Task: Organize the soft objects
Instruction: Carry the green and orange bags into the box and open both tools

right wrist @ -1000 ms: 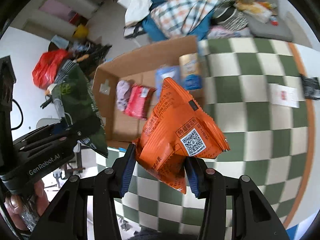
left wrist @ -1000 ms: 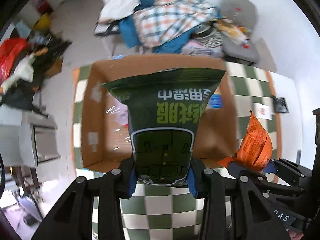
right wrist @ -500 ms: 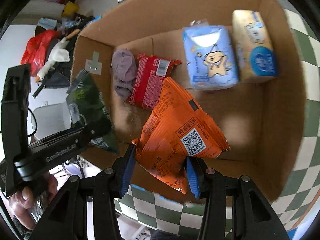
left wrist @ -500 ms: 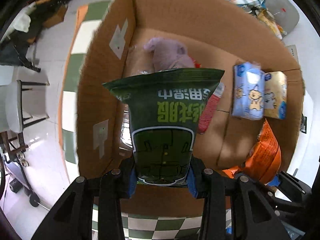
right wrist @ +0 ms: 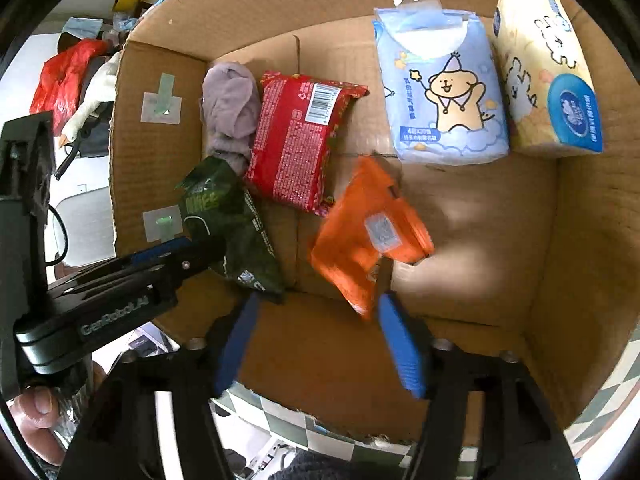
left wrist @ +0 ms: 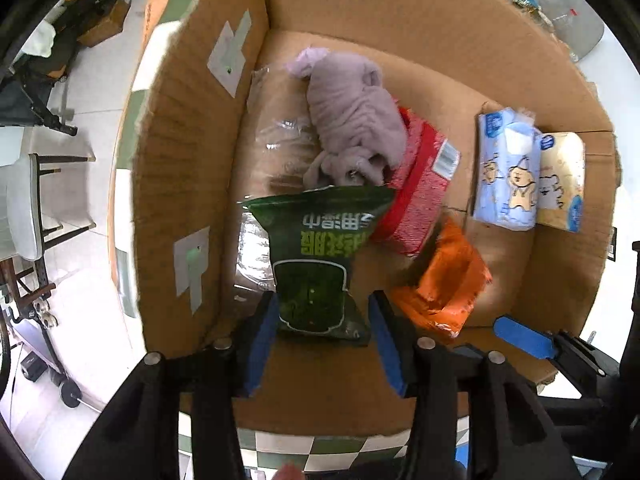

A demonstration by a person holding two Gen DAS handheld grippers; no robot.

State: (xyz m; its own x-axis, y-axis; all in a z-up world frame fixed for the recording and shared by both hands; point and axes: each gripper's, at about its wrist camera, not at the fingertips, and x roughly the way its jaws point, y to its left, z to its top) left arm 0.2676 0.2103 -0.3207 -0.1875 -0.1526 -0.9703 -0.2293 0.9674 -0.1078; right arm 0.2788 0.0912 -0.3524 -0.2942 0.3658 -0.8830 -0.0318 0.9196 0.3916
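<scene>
Both grippers hang over an open cardboard box (left wrist: pixel 192 128) (right wrist: pixel 568 240). My left gripper (left wrist: pixel 322 312) is open, its jaws spread wider than the green snack bag (left wrist: pixel 316 248) (right wrist: pixel 224 224), which is dropping free between them. My right gripper (right wrist: pixel 316 316) is open; the orange snack bag (right wrist: pixel 368 236) (left wrist: pixel 444 284) is blurred, falling into the box in front of it. Inside lie a purple cloth (left wrist: pixel 352 116) (right wrist: pixel 230 112), a red packet (left wrist: pixel 416 192) (right wrist: pixel 300 140), a blue tissue pack (left wrist: pixel 506 168) (right wrist: pixel 440 84) and a yellow tissue pack (left wrist: pixel 560 184) (right wrist: pixel 548 72).
The box stands on a green-and-white checkered cloth (left wrist: pixel 320 444) (right wrist: pixel 612 396). Clear plastic film (left wrist: pixel 280 128) lies on the box floor at the left. A chair (left wrist: pixel 28 208) and clutter stand on the floor to the left.
Both grippers have opened and let go: the green bag and the orange bag have left the jaws and drop into the box. Both grippers have moved lower over the box.
</scene>
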